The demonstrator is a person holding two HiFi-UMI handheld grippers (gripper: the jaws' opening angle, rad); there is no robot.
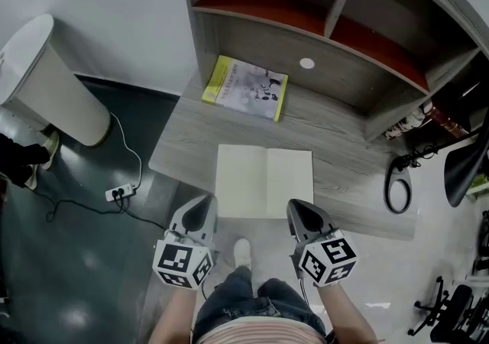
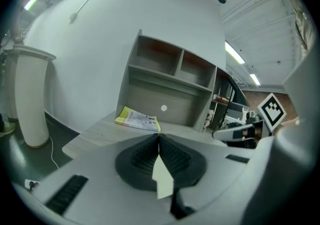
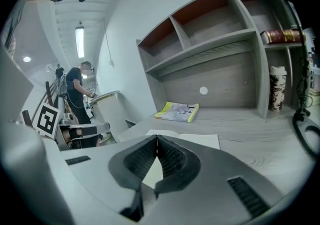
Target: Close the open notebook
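The open notebook (image 1: 265, 182) lies flat on the grey wooden desk (image 1: 187, 140), blank cream pages up, close to the front edge. In the right gripper view its far edge (image 3: 197, 140) shows just past the jaws. My left gripper (image 1: 200, 214) hovers at the notebook's near left corner, its jaws (image 2: 159, 137) pressed together with nothing in them. My right gripper (image 1: 300, 212) hangs over the near right corner, and its jaws (image 3: 157, 137) also meet at the tips, empty. Neither gripper visibly touches the pages.
A yellow-edged book (image 1: 246, 87) lies at the back of the desk under the shelf unit (image 1: 321, 29). A black cable loop (image 1: 397, 182) rests at the desk's right end. A white bin (image 1: 46, 82) and a power strip (image 1: 121, 193) are on the floor to the left.
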